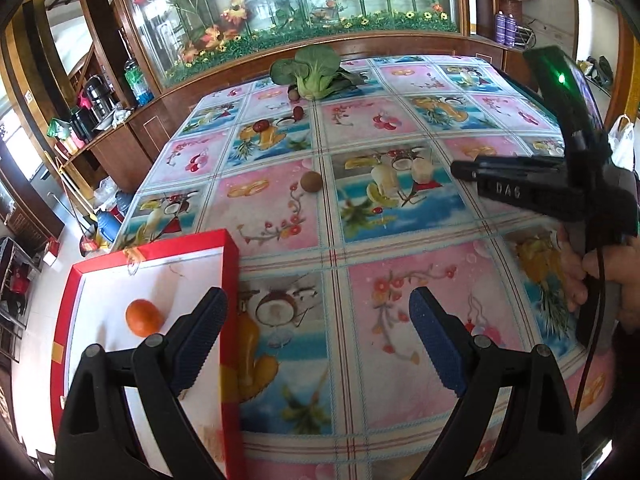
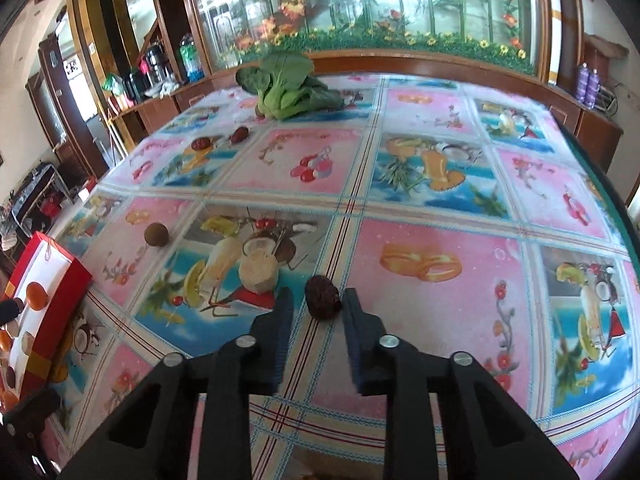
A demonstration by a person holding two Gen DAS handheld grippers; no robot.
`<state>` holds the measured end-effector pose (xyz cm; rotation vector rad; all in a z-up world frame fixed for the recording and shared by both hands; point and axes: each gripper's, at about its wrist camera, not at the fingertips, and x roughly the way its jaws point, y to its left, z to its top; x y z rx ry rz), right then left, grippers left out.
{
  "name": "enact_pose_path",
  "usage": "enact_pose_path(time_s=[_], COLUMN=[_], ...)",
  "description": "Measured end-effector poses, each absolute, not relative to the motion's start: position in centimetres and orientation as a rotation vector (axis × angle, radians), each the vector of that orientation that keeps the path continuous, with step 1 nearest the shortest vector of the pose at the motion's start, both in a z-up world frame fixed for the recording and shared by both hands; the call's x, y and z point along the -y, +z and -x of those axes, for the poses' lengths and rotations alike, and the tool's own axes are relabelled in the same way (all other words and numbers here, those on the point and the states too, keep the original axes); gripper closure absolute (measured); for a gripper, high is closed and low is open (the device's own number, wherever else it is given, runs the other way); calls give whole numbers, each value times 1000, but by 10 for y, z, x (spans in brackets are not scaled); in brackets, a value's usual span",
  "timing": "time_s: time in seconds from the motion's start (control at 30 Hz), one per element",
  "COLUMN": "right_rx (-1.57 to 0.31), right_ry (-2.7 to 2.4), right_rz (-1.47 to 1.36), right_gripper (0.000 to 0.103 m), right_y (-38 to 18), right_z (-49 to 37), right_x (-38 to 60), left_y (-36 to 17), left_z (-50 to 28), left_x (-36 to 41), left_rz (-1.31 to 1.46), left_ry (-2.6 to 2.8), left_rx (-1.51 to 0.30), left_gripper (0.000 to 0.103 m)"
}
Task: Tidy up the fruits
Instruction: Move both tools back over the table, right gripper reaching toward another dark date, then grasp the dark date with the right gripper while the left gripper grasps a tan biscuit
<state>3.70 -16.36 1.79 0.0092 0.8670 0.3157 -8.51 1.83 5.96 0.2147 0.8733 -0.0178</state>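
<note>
A dark brown-red fruit [image 2: 321, 295] lies on the patterned tablecloth between the tips of my right gripper [image 2: 318, 304], whose jaws are partly open with a gap on each side of the fruit. My left gripper [image 1: 318, 308] is wide open and empty, its left finger over the red box [image 1: 230, 280] with a white lining. An orange fruit [image 1: 144, 317] lies in that box; the right wrist view shows the box [image 2: 60, 292] holding several fruits. A round brown fruit [image 1: 311, 181] [image 2: 156, 234] and small red fruits [image 1: 298, 112] [image 2: 239, 135] lie farther back.
A leafy green vegetable [image 1: 314, 70] [image 2: 286, 88] lies near the table's far edge. Behind it is a wooden cabinet with a glass flower display [image 1: 280, 12]. The right gripper's body and the hand on it [image 1: 560, 192] show at the right of the left wrist view.
</note>
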Motion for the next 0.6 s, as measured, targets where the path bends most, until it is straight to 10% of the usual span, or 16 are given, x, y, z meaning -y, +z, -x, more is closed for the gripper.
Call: enact_pose_path(time_s=[0.6], right_rx=[-816], right_ry=[207], right_rz=[-231], right_gripper=[87], right_y=[37], right_z=[-41], right_x=[228], left_y=[53], left_z=[-5], left_x=[50], left_rz=[-286], left_ry=[-39], left_rx=[-829], left_gripper=[11])
